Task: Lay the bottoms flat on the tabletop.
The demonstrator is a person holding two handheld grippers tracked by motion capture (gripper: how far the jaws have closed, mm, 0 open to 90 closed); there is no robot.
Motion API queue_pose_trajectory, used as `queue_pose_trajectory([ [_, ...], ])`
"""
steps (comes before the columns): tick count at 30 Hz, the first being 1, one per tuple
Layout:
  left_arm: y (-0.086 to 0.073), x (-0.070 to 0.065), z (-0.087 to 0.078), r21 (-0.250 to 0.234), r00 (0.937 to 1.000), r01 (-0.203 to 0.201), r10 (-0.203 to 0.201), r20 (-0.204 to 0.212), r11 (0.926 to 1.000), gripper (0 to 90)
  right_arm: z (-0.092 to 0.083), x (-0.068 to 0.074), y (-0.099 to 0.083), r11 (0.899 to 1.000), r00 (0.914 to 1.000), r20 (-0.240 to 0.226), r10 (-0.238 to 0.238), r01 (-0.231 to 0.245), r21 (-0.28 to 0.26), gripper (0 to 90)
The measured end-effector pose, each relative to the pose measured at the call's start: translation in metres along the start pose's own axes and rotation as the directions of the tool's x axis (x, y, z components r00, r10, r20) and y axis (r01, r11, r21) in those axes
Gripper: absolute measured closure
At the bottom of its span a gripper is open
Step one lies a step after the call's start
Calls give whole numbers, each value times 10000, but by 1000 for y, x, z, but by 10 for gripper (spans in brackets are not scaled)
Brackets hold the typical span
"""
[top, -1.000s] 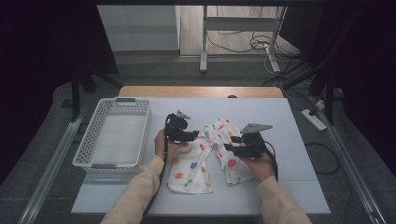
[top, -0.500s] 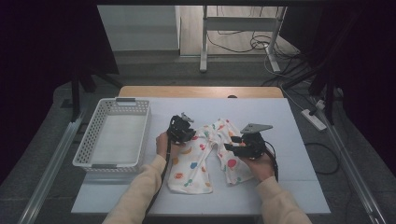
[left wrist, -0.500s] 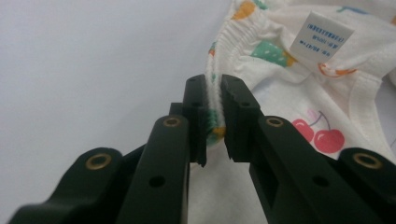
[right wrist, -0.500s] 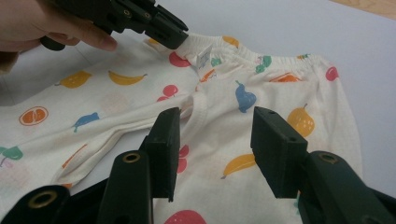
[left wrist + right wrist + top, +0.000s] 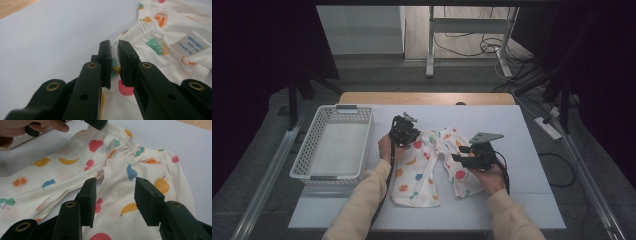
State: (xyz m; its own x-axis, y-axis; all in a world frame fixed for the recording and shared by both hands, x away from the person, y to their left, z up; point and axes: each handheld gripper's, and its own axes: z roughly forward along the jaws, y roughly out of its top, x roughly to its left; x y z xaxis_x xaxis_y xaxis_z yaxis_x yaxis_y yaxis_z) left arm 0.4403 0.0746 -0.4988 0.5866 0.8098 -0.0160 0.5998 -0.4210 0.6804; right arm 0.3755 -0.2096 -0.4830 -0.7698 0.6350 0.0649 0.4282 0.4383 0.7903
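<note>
A pair of small cream trousers [image 5: 422, 167] with a coloured fruit print lies flat on the white table [image 5: 522, 125], waistband at the far end. My left gripper [image 5: 412, 136] sits at the waistband's left corner. In the left gripper view its jaws have just closed, and my left gripper [image 5: 114, 53] pinches the gathered elastic edge of the trousers [image 5: 160, 57]. My right gripper [image 5: 458, 154] hovers over the right leg. Its jaws [image 5: 116, 185] stand open above the trousers [image 5: 75, 170], nothing between them. The left gripper [image 5: 96, 123] shows at the waistband's far corner.
A white plastic basket [image 5: 304, 157] stands on the table's left side, close to the left hand. A wooden strip [image 5: 427, 97] runs along the table's far edge. Cables and a power strip [image 5: 548, 127] lie on the floor to the right.
The left gripper has edged slightly toward the waistband corner. The right hand and the trousers lie as before.
</note>
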Motion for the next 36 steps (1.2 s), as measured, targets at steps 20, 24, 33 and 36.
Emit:
queue_pose_trajectory([
  [20, 5, -8, -12, -613, 9963, 209, -156, 848, 9979, 469, -4, -8, -2, 9995, 9996, 99, 249, -247, -219, 522],
  [24, 2, -11, -18, -771, 9916, 193, -92, 1289, 9968, 456, -5, -9, -2, 9995, 9996, 104, 251, -249, -188, 521],
  [33, -8, -13, -33, -1057, 9814, 360, -152, 1916, 9937, 439, -6, -13, -3, 9990, 9989, 247, 395, -389, -213, 510],
  [36, -13, -16, -38, -1107, 9789, 278, -47, 2043, 9935, 432, -5, -14, -4, 9989, 9986, 300, 431, -426, -195, 507],
])
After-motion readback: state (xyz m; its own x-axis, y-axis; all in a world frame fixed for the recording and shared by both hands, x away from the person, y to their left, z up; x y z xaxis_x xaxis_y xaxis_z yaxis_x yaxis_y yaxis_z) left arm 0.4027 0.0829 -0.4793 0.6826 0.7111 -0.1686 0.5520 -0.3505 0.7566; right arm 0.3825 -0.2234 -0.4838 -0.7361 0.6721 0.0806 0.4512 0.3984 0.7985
